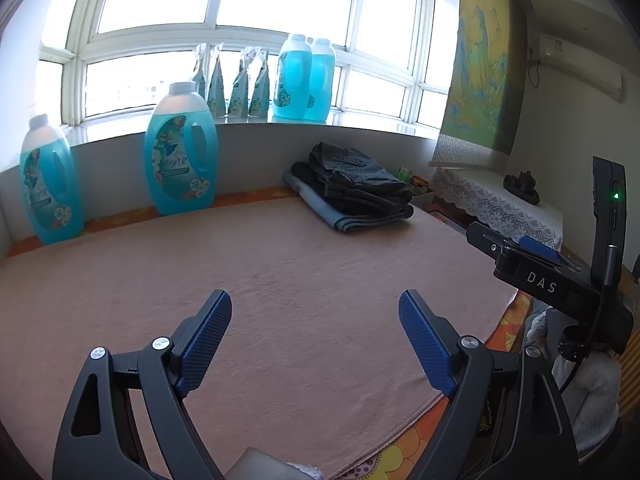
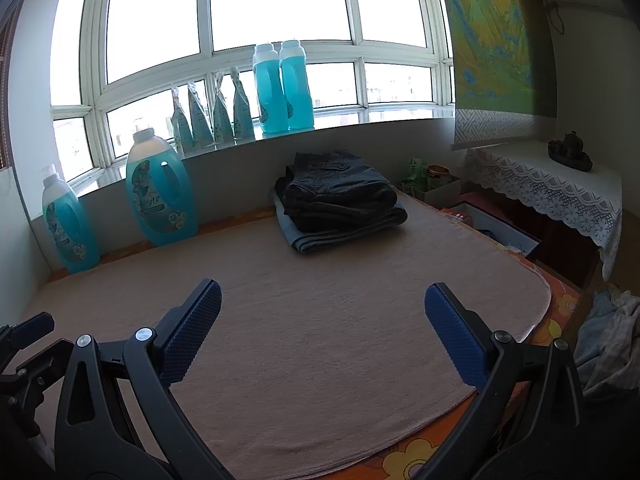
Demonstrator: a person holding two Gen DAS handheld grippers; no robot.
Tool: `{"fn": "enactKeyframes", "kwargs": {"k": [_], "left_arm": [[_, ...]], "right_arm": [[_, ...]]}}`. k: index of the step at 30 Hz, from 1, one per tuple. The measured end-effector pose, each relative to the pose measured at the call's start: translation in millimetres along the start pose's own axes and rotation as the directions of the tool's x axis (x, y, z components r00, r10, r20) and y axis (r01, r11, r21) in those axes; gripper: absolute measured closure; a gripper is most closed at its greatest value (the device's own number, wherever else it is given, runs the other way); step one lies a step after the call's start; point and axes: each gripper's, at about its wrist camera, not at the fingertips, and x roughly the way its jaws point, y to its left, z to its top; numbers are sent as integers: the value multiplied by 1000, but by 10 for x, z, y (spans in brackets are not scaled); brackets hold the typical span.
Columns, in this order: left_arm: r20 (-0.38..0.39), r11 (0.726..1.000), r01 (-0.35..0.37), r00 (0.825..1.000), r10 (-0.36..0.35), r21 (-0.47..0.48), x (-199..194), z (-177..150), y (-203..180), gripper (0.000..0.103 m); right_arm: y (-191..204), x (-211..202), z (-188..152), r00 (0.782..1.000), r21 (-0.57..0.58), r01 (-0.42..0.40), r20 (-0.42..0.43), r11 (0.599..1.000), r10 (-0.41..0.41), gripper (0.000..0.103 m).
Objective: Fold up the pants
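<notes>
A stack of folded pants [image 1: 352, 190] lies at the far side of the pink-brown cloth-covered table [image 1: 280, 300], dark grey pairs on top of a light blue one. The stack also shows in the right wrist view [image 2: 340, 200]. My left gripper [image 1: 316, 340] is open and empty, held above the near part of the table. My right gripper [image 2: 324, 332] is open and empty too, above the near table. The right gripper's body [image 1: 560, 272] shows at the right edge of the left wrist view. Both grippers are well short of the stack.
Two large blue detergent bottles [image 2: 160, 196] stand at the table's far left by the wall. More bottles and pouches [image 2: 280, 88] line the windowsill. A lace-covered side table [image 2: 552, 184] stands at the right. A heap of clothes [image 2: 612, 348] lies beyond the table's right edge.
</notes>
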Motion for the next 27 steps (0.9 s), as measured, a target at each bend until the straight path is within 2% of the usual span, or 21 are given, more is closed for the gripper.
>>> {"fn": "enactKeyframes", "kwargs": {"k": [11,17,20,22,27], "left_arm": [[23,1000,-9,1000,9,-1,-53,-55,65,17],[11,997,-48,999,49,-65,-101,-84,381,17],[18,991,-95,995,97,-92,-180,-120,614,17],[14,983,-151,988,153,-103,-231,-152,789,17],[-55,937,-309,951,304,-162,-346,-239,1352,17]], "right_arm": [[65,31,-19,1000,-10,-5,-13,1000,5,0],[101,89,51,1000,-38,-17,-10,999,16,0],[130,143,90,1000,-51,-23,-9,998,23,0],[152,211,100,999,-56,-33,-21,998,32,0],[192,420,84,998,-77,-35,-54,996,31,0]]}}
